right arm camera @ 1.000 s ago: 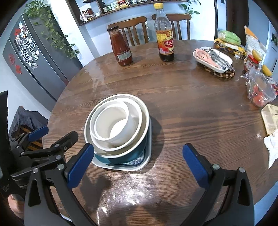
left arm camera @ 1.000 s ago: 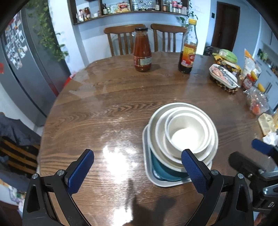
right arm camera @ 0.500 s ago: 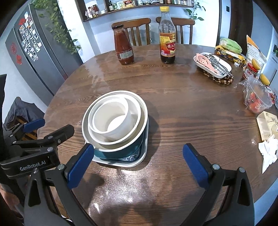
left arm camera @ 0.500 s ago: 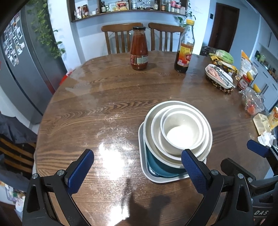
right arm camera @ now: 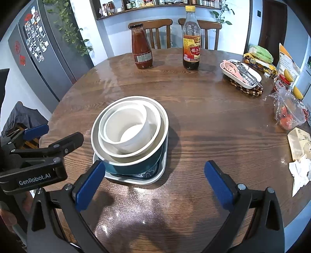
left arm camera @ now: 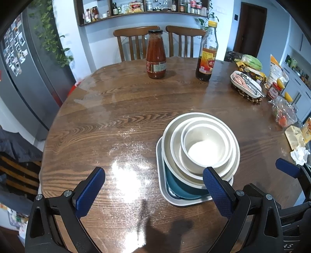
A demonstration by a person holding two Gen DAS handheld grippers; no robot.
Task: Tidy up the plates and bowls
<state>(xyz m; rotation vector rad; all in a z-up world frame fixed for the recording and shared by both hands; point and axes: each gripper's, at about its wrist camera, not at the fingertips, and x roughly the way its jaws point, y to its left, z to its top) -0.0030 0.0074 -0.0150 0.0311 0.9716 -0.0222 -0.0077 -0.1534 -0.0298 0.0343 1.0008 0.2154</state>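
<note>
Both tools, left tool [left arm camera: 153, 188] and right tool [right arm camera: 154, 182], have drawn back from the nested stack of bowls and plates [right arm camera: 129, 134] with jaws apart and empty, leaving it on the counter [right arm camera: 213, 120] just ahead between them, apparently organized.

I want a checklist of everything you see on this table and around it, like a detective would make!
Surface: round wooden table, glossy, with glare near the front edge.
Job's things: white bowls nested in a teal bowl, all stacked on a square plate.
Clutter: sauce bottle, dark bottle, utensil tray, snack bags, bagged food, crumpled tissue.
Grippers: left tongs open, empty; right tongs open, empty; both short of the stack.
Cables: nothing seen.
Surroundings: two chairs, fridge with magnets, shelf of jars, hanging plant.
</note>
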